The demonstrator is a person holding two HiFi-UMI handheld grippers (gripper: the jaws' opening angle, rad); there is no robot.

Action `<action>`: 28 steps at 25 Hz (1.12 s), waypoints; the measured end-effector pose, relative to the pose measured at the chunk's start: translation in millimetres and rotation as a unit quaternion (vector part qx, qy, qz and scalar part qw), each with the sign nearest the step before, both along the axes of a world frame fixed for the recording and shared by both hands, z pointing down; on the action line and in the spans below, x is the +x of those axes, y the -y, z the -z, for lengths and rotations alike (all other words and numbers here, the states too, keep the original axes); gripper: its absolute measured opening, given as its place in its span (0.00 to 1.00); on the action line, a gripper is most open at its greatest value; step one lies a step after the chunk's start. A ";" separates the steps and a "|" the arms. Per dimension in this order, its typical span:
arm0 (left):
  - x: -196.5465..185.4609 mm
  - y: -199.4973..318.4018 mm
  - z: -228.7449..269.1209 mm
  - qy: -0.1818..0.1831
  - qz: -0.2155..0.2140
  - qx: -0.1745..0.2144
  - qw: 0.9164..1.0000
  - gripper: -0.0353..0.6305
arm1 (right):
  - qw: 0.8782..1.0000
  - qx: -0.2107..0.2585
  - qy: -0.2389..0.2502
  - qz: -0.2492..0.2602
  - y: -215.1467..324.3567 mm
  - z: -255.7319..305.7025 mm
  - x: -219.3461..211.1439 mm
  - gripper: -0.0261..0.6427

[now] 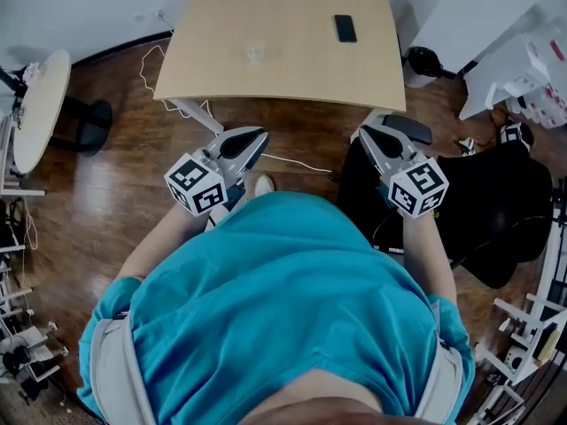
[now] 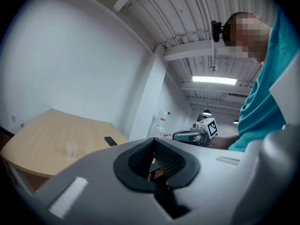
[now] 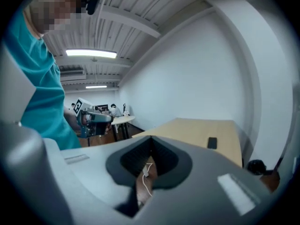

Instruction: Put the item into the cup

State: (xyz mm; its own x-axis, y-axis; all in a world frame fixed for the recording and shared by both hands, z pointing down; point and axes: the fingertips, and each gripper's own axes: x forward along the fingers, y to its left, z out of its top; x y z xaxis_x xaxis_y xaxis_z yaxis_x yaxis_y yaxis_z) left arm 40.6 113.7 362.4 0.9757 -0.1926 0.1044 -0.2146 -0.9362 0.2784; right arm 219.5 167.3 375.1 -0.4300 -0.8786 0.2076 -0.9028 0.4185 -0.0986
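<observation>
Shut and empty at left claw (image 1: pixel 257 136) and right claw (image 1: pixel 365 135), both short of the worktop's (image 1: pixel 292 78) near edge. Beyond, far right on worktop: dark flat item (image 1: pixel 345 28), long axis near-to-far, judged nearer right claw. Left of it, apart: clear cup (image 1: pixel 256 56).

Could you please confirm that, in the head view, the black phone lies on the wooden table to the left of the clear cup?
Not quite. The black phone does lie on the wooden table, but it is to the right of the clear cup, not the left. The head view shows this.
</observation>
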 end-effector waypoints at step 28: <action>-251.7 -49.8 23.6 -0.030 0.028 0.043 0.998 0.06 | 0.999 0.029 0.021 -0.024 -68.7 32.4 -209.9 0.04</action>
State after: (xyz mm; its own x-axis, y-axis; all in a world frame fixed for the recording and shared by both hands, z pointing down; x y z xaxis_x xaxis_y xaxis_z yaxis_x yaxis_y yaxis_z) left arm -211.1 163.4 338.8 0.9674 -0.2521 0.0257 -0.2518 -0.9446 0.2108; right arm 9.6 235.9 342.7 -0.3944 -0.9083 0.1393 -0.9176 0.3810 -0.1133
